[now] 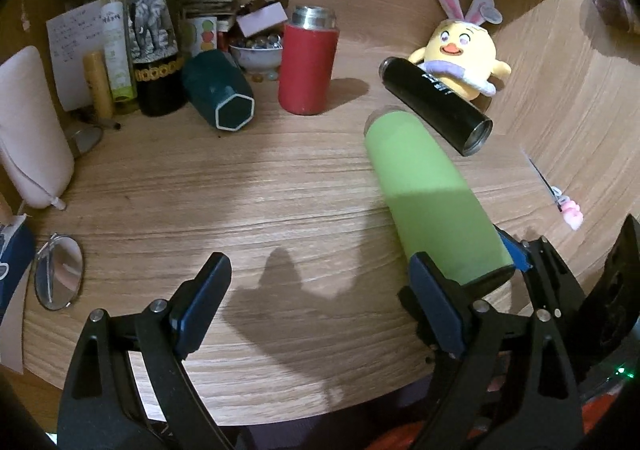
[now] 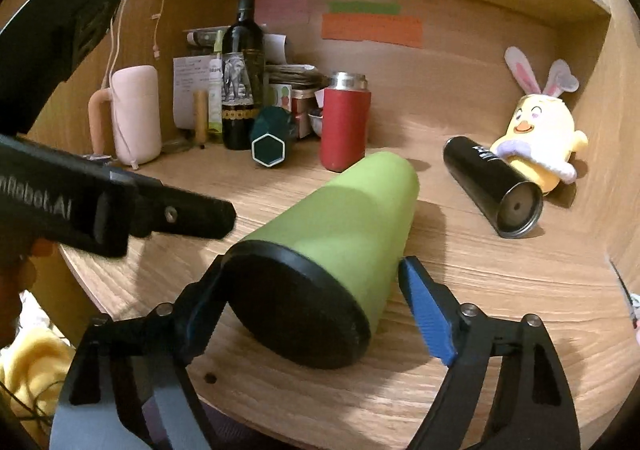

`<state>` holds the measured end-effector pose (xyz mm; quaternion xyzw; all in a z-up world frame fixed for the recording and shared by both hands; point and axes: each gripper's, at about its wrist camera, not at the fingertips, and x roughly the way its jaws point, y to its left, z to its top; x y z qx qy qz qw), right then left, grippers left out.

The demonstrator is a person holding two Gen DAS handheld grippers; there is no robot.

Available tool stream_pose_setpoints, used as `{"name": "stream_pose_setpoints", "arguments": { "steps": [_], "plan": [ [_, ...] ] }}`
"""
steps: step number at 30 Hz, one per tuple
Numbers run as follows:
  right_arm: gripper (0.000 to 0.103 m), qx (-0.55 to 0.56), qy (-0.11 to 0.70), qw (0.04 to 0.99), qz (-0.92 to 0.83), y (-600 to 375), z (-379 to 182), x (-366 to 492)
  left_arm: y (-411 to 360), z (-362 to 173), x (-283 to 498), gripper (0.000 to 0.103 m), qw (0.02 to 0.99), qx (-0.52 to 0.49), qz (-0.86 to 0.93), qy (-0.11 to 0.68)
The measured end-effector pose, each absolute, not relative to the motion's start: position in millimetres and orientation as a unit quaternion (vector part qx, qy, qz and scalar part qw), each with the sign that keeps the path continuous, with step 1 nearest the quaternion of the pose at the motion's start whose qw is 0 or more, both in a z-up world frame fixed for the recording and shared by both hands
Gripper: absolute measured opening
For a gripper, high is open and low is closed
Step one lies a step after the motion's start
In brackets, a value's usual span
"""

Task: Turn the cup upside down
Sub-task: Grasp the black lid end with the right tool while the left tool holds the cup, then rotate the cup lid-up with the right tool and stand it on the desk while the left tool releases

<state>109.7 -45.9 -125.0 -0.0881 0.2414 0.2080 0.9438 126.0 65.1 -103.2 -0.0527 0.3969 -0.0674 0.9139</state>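
**Inspector A:** Left wrist view. The left hand-held gripper [image 1: 316, 306] is spread wide with nothing between its fingers, above bare desk [image 1: 160, 186]. The green cup [image 1: 432, 198] lies on its side at right, its black end gripped by the right hand-held gripper [image 1: 470, 274]. Containers?

**Inspector B:** A red flask [image 1: 306, 68] stands far centre, cap off; its contents are not visible. A small bowl [image 1: 256, 54] behind it holds what look like glass pebbles.

**Inspector A:** Right wrist view. The right hand-held gripper [image 2: 308, 290] straddles the cup's near black end; the left finger touches it, while the blue pad [image 2: 424, 310] appears just clear.

**Inspector B:** Risk: with that loose hold on a round body, the cup could roll or slip when turned, toward the black cylinder [image 2: 494, 186] lying at right.
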Motion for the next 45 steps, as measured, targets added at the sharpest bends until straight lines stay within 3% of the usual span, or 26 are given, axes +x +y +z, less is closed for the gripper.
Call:
{"name": "stream_pose_setpoints", "arguments": {
  "steps": [12,23,33,45],
  "plan": [
    [0.065,-0.088,0.228,0.951,0.189,-84.8,-102.9,89.6,59.1,-90.7,120.5,0.091,0.923,-0.053,-0.073,0.374],
    [0.064,-0.075,0.186,0.954,0.225,-93.0,-48.9,69.2,36.8,-28.8,98.0,0.093,0.944,-0.042,-0.133,0.301],
    [0.064,-0.064,0.180,0.950,0.248,-85.5,-9.8,103.8,18.5,20.2,116.3,0.093,0.943,-0.028,-0.194,0.269],
    [0.064,-0.038,0.193,0.947,0.254,-72.5,7.0,171.3,33.0,15.6,195.8,0.095,0.932,-0.055,-0.170,0.316]
  ]
}}
